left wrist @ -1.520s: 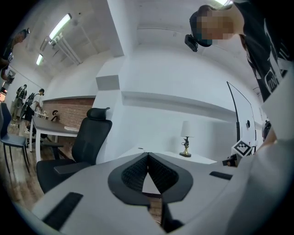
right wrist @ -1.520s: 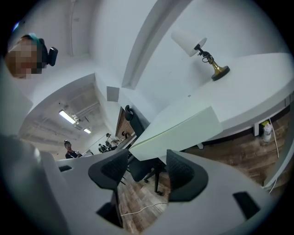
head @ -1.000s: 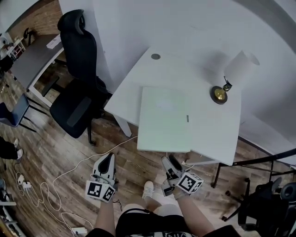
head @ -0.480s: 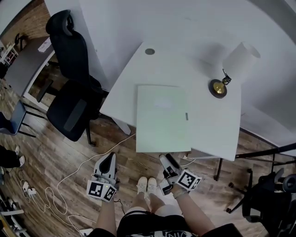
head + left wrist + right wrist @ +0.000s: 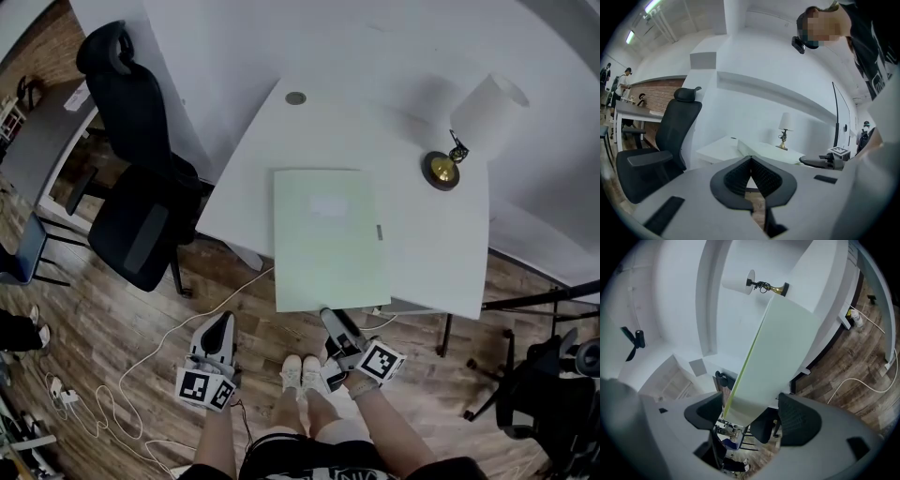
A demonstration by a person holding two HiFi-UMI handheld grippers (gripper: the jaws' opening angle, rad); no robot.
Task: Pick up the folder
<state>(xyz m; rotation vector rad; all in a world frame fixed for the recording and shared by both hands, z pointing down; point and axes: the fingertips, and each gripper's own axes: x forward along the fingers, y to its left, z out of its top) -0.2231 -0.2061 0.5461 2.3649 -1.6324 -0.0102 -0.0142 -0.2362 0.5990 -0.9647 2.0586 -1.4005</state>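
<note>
The pale green folder (image 5: pixel 328 234) lies flat on the white table (image 5: pixel 441 262), and its near end overhangs the table's front edge. My right gripper (image 5: pixel 330 319) is level at that near edge. In the right gripper view the folder (image 5: pixel 780 343) reaches in between the dark pads (image 5: pixel 799 420) with a gap on each side, and the jaws of the right gripper (image 5: pixel 751 414) are opening. My left gripper (image 5: pixel 220 326) hangs over the floor to the left of the folder, short of the table. Its pads (image 5: pixel 751 164) meet at the tip with nothing in them.
A white-shaded lamp (image 5: pixel 473 127) on a brass base stands at the table's back right. A black office chair (image 5: pixel 141 187) stands at the table's left side. White cables (image 5: pixel 141 366) trail over the wooden floor. A black stand (image 5: pixel 544 375) is at the right.
My right gripper has moved forward until the folder's near edge lies between its jaws, which now stand wider. The left gripper has barely shifted in the view.
</note>
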